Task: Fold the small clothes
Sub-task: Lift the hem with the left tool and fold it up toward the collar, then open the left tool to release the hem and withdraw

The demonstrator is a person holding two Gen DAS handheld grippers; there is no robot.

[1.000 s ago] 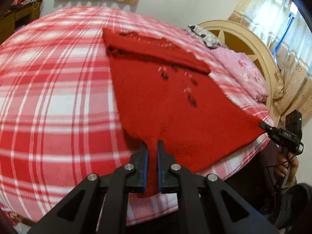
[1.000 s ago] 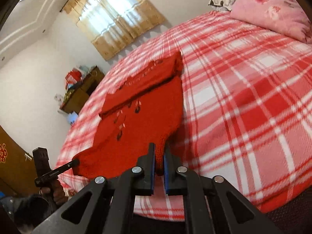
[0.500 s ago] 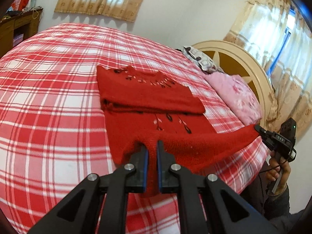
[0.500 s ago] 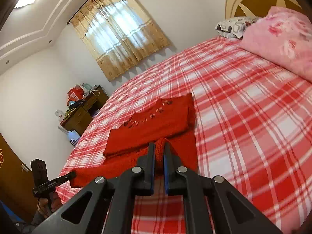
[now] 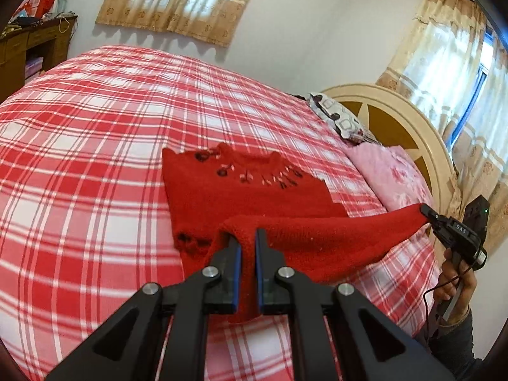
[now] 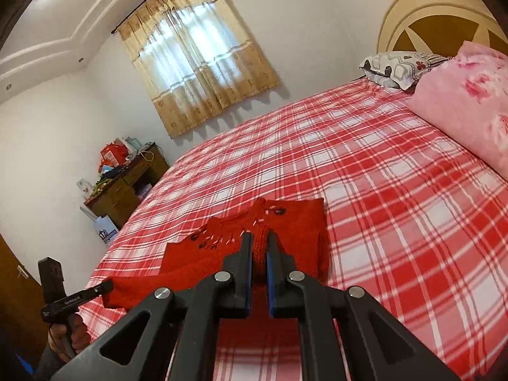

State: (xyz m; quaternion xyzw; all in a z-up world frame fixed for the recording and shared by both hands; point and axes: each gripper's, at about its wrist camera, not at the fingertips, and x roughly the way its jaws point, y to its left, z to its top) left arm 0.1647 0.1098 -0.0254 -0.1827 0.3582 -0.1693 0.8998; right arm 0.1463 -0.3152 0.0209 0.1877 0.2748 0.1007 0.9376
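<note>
Bed [image 5: 79, 146], covered by a red-and-white checked sheet, taken as landmark. Wide bare sheet is seen beyond the sweater and to its side away from the pillows; the bed's near edge lies just below both grippers.

Item: one red knitted sweater [image 5: 247, 197], laid near the bed's near edge, toward the pillow end. The upper part lies flat, with dark and pale embroidered motifs along the neckline. The lower hem is raised off the sheet and stretched as a taut band between the two grippers, over the flat part.

Left gripper [image 5: 248, 241]: closed on one corner of the raised hem, red knit pinched between the blue pads. Right gripper [image 6: 259, 247]: closed likewise on the opposite corner.

Count: one sweater; two grippers, each held in a hand; two pillows at the bed's head, one pink floral [image 6: 470, 95] and one grey-patterned [image 6: 400, 66]; one round headboard [image 6: 435, 16]; two curtained windows; one wooden cabinet [image 6: 127, 187] beyond the bed's foot.
</note>
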